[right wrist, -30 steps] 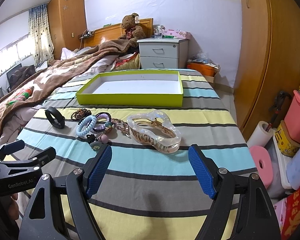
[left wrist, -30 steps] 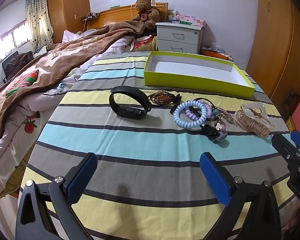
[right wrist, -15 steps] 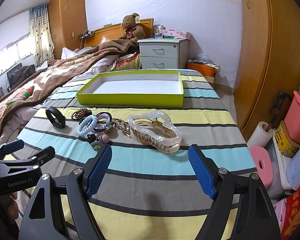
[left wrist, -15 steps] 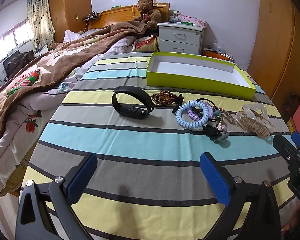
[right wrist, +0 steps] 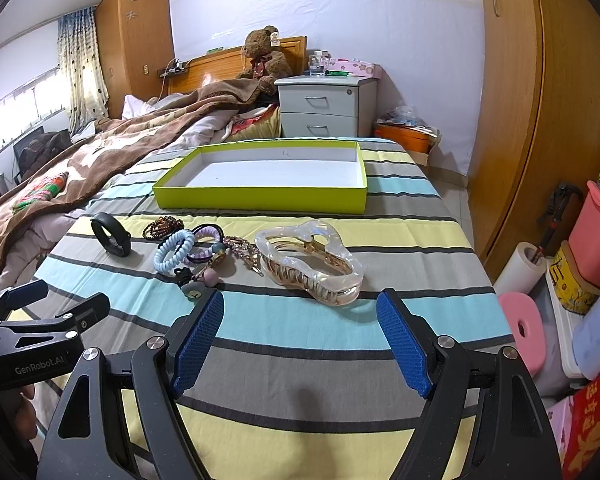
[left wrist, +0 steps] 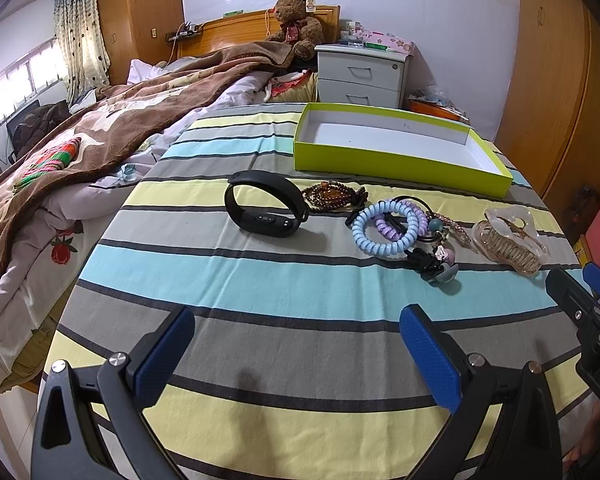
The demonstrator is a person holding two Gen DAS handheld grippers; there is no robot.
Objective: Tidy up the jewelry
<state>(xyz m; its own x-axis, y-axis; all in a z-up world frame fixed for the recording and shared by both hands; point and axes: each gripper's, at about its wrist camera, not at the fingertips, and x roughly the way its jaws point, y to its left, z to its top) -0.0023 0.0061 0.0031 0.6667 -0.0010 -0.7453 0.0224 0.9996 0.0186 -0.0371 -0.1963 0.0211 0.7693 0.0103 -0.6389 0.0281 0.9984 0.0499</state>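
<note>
I hold my left gripper and my right gripper side by side, near, jaws spread wide, empty.

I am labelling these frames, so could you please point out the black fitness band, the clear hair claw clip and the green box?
Black rubber fitness band [left wrist: 266, 219]: left wrist view, on its front display section.
Clear plastic hair claw clip [right wrist: 342, 266]: right wrist view, on its near curved edge.
Lime-green shallow cardboard box [right wrist: 260, 199]: right wrist view, on its front wall.
</note>
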